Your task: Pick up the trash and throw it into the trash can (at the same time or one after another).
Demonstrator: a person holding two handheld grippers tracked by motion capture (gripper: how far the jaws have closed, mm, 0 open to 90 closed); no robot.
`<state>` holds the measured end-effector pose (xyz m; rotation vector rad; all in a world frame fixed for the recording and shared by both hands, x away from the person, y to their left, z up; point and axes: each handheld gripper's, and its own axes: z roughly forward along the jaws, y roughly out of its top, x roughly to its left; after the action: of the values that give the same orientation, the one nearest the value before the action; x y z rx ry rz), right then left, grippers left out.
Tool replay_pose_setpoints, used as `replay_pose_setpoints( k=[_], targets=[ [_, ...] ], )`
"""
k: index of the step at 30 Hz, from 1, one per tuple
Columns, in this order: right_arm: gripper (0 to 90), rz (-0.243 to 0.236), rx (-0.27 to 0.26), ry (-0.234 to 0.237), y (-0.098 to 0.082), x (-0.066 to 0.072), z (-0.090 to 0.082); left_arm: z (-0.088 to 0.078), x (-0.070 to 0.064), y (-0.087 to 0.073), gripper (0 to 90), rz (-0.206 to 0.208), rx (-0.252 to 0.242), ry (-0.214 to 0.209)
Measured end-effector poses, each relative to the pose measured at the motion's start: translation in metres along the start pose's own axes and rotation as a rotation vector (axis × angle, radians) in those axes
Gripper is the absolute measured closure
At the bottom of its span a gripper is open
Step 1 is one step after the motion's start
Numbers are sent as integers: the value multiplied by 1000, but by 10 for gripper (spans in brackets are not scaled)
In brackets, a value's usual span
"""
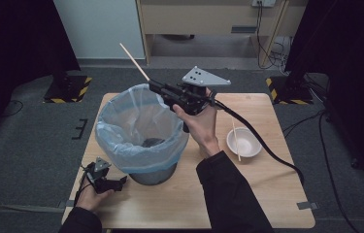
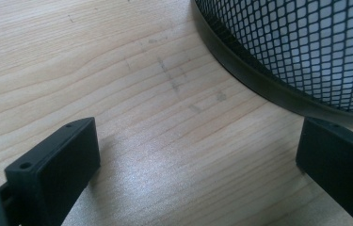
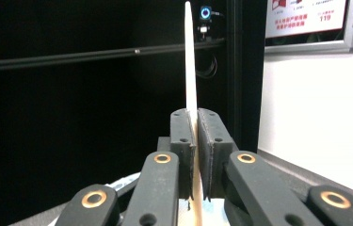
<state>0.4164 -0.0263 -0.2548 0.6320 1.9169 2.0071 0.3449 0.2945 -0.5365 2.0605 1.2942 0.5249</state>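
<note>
1. On the wooden table (image 1: pixel 247 194), which bears everything in use, the work sits toward the person's side so both hands can reach it.
2. Left of centre stands the mesh wastebasket (image 1: pixel 159 174), lined with a pale blue bag (image 1: pixel 121 126) folded over its rim; its wide open mouth makes an easy target for anything dropped from above. Something dark lies at its bottom, too dim to identify.
3. Above the bin's far right rim, the right gripper (image 1: pixel 154 86) is clenched on a wooden chopstick (image 1: pixel 133 60). In the right gripper view the pads press the stick (image 3: pixel 190 70) from both sides, and most of its length juts out beyond them. Held high and level with the rim, it looks poised to be let go into the bag.
4. Low at the table's near left, the left gripper (image 1: pixel 114 183) rests with its jaws spread apart and nothing between them. It lies just beside the bin's base (image 2: pixel 277 52), probably to steady it if needed.
5. Right of the holding hand sits a small white bowl (image 1: pixel 247 145).
6. Across that bowl lies a second chopstick (image 1: pixel 236 141), likely next for disposal.
</note>
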Motion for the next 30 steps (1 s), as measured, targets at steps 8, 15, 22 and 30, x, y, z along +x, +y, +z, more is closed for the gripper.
replay_pose_setpoints(
  k=[8,15,22,30],
  targets=[
    [730,-3,21,-8,-8,1,10,0,0,0,0,1,1,-1],
    [651,-35,-27,-77,12,-7,-8,0,0,0,0,1,0,0],
    [600,-54,-76,-181,38,-23,-48,0,0,0,0,1,0,0],
    [588,-48,-70,-300,29,-54,-106,0,0,0,0,2,3,-1]
  ],
)
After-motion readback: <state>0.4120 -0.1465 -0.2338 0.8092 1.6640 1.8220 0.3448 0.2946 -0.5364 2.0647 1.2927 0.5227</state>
